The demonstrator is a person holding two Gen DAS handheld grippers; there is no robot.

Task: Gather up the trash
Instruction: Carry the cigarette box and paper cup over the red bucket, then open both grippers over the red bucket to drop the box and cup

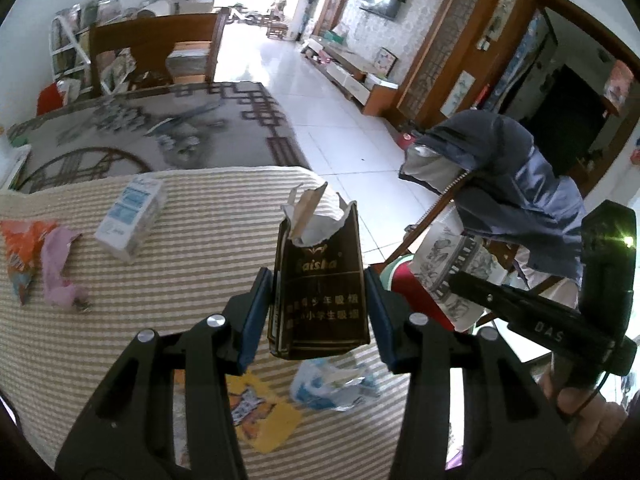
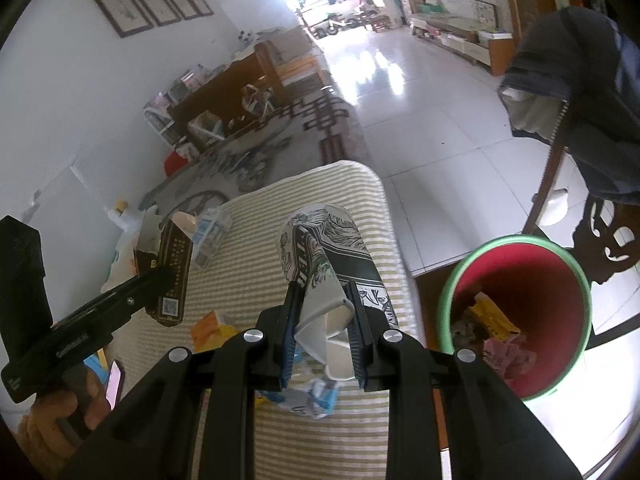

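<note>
My left gripper (image 1: 318, 304) is shut on a torn dark brown cigarette pack (image 1: 320, 292) and holds it upright above the striped cushion (image 1: 180, 272). My right gripper (image 2: 323, 328) is shut on a crushed printed paper cup (image 2: 332, 264), held above the cushion's right edge. The cup also shows in the left wrist view (image 1: 452, 268). The red bin with a green rim (image 2: 520, 304) stands on the floor right of the cushion and holds wrappers. The pack also shows in the right wrist view (image 2: 168, 268).
On the cushion lie a white-blue carton (image 1: 130, 216), an orange wrapper (image 1: 20, 256), a pink wrapper (image 1: 60, 268), a yellow wrapper (image 1: 260, 412) and a blue-white plastic wrapper (image 1: 332, 384). A chair draped with a blue jacket (image 1: 508, 172) stands at the right.
</note>
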